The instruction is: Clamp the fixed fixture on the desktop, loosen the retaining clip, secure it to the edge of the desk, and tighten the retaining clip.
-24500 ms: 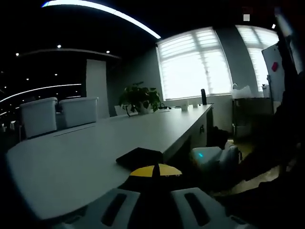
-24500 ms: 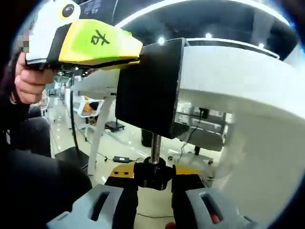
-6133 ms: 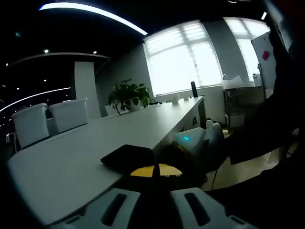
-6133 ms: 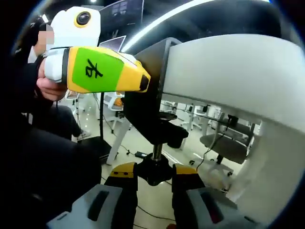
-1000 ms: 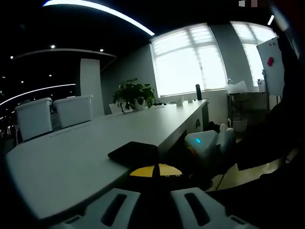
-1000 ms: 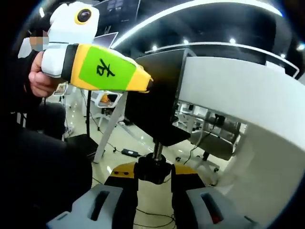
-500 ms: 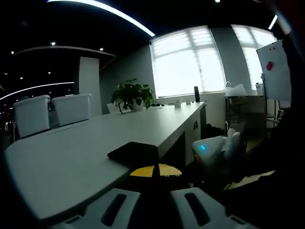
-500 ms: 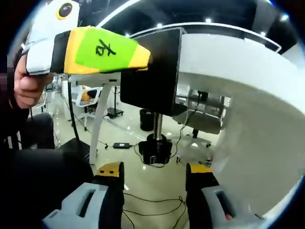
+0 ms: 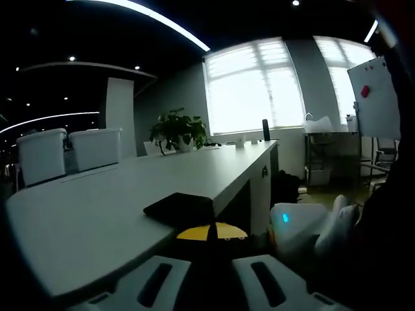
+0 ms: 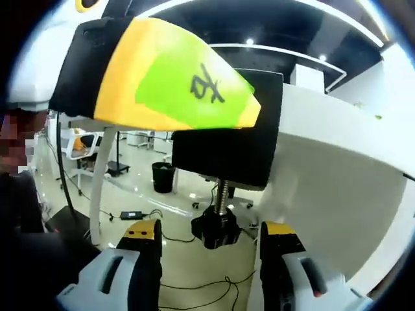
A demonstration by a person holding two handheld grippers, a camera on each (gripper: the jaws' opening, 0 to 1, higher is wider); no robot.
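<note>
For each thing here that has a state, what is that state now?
Black clamp fixture: seated on the desk edge.
Screw knob: free, between open jaws.
Right hand-held gripper: open.
Left hand-held gripper: shut on the clamp fixture.

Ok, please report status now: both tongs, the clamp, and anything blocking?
Left tongs shut on clamp at the desk edge. Right tongs open, off the screw knob beneath. Nothing blocking.

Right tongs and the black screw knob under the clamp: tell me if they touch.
Apart. The right gripper view shows the right tongs open, floor visible on both sides between the jaws and the black screw knob.
</note>
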